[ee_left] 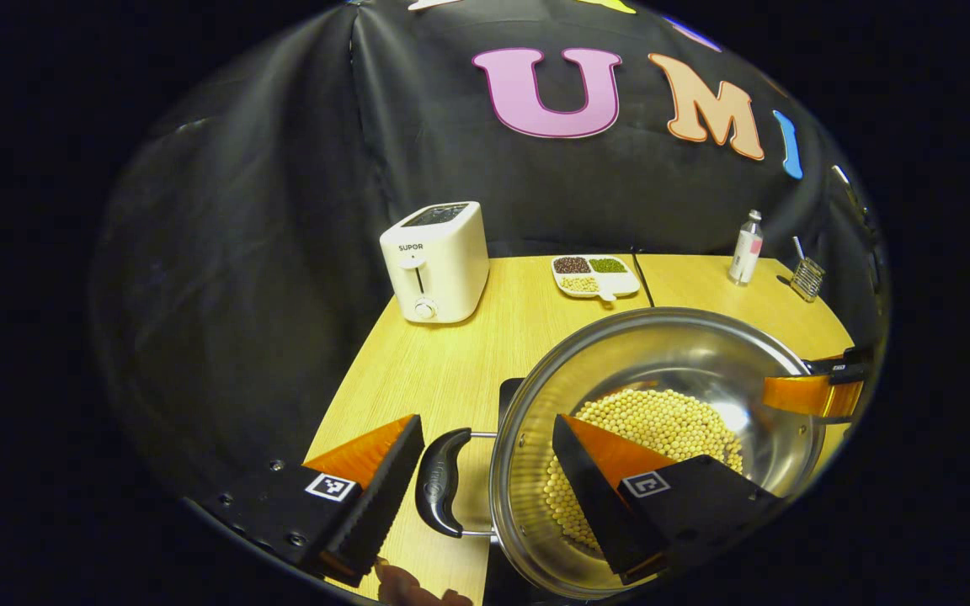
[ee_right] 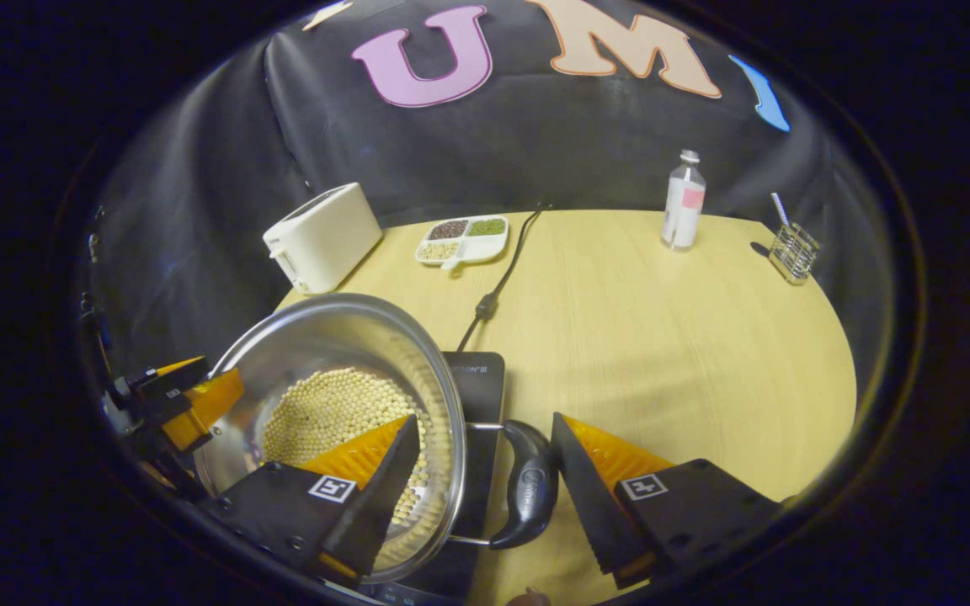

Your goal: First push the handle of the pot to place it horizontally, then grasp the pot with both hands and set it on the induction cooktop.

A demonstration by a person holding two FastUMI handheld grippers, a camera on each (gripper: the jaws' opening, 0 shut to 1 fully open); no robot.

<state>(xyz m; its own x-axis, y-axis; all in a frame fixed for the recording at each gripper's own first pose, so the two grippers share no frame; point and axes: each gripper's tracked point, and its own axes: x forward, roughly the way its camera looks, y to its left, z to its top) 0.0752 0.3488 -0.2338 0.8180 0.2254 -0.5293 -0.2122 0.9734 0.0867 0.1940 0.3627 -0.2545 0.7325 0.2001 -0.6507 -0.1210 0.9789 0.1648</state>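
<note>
On the induction cooktop [ee_right: 475, 396] sits the pot [ee_right: 342, 404] of beans. Each gripper reaches in from its own side, left gripper [ee_left: 485, 488] and right gripper [ee_right: 485, 488], fingers apart, straddling a pot handle [ee_left: 443, 481] on the bench [ee_right: 662, 337].

- We see the pot [ee_right: 342, 404] on the cooktop [ee_right: 478, 379], beans [ee_right: 329, 412] in it.
- Behind it we find the toaster [ee_right: 321, 236] and tray [ee_right: 461, 238]; the bottle [ee_right: 683, 202] and rack [ee_right: 792, 251] stand far right.
</note>
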